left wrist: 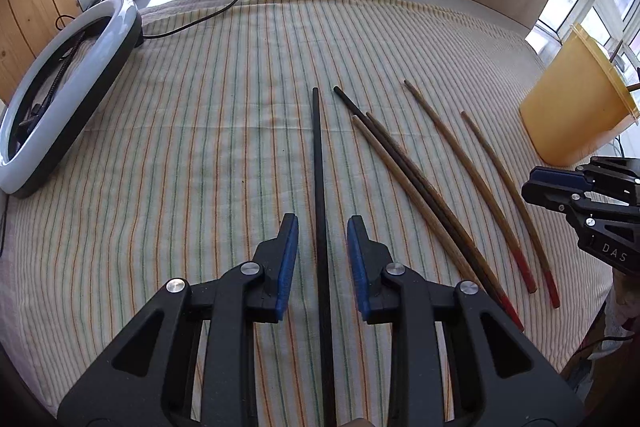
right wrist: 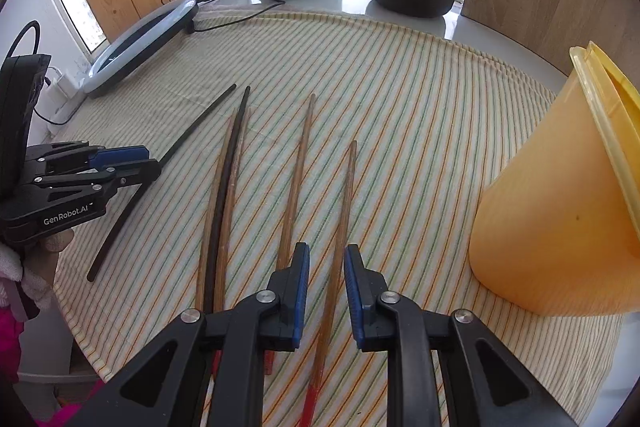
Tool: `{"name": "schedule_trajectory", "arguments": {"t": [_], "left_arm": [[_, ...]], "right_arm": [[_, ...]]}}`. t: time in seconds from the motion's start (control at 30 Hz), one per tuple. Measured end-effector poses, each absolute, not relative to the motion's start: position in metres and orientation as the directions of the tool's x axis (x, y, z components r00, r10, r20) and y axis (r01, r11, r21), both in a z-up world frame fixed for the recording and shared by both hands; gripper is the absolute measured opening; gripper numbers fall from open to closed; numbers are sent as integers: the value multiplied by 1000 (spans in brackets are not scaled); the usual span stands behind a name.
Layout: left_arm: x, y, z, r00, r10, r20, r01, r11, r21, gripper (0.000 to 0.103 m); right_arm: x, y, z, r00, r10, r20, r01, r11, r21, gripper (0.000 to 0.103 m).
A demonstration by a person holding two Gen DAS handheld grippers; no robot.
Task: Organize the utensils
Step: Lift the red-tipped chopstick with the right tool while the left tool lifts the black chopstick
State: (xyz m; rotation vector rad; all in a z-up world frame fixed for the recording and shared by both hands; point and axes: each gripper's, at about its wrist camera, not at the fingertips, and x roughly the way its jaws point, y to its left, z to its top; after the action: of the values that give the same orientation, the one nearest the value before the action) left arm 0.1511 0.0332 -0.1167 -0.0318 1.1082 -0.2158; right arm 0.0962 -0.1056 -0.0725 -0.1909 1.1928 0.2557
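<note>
Left hand-held gripper [left wrist: 322,227] is open w/ nothing held, straddling the thin, stiff, light, prob. slippery long black chopstick [left wrist: 319,163] lying flat on striped-cloth bench [left wrist: 180,147], so best pinched mid-shaft; right hand-held gripper [right wrist: 326,259] likewise open round a brown wooden red-tipped chopstick [right wrist: 343,211].

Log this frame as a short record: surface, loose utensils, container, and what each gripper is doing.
surface: striped cloth
loose utensils: six chopsticks lying flat
left gripper: open, straddling the black chopstick
right gripper: open, straddling the rightmost wooden chopstick
container: yellow cup, upright at the right, with sticks poking out in the left wrist view
</note>
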Motion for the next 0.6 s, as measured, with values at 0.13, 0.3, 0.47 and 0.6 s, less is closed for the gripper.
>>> {"name": "schedule_trajectory", "arguments": {"t": [0.13, 0.3, 0.47, 0.6], "left_arm": [[171, 33, -124, 380, -159, -911, 164, 981, -103, 24], [183, 35, -126, 354, -162, -921, 192, 976, -98, 19], [185, 39, -126, 356, -181, -917, 195, 974, -117, 5], [187, 48, -125, 359, -216, -908, 154, 973, -171, 4]], "right_arm": [[113, -106, -82, 312, 63, -948, -278, 960, -27, 17], [128, -109, -91, 278, 39, -960, -265, 963, -37, 17], [137, -109, -96, 258, 43, -965, -267, 963, -28, 13], [138, -107, -97, 262, 43, -964, -270, 962, -30, 5]]}}
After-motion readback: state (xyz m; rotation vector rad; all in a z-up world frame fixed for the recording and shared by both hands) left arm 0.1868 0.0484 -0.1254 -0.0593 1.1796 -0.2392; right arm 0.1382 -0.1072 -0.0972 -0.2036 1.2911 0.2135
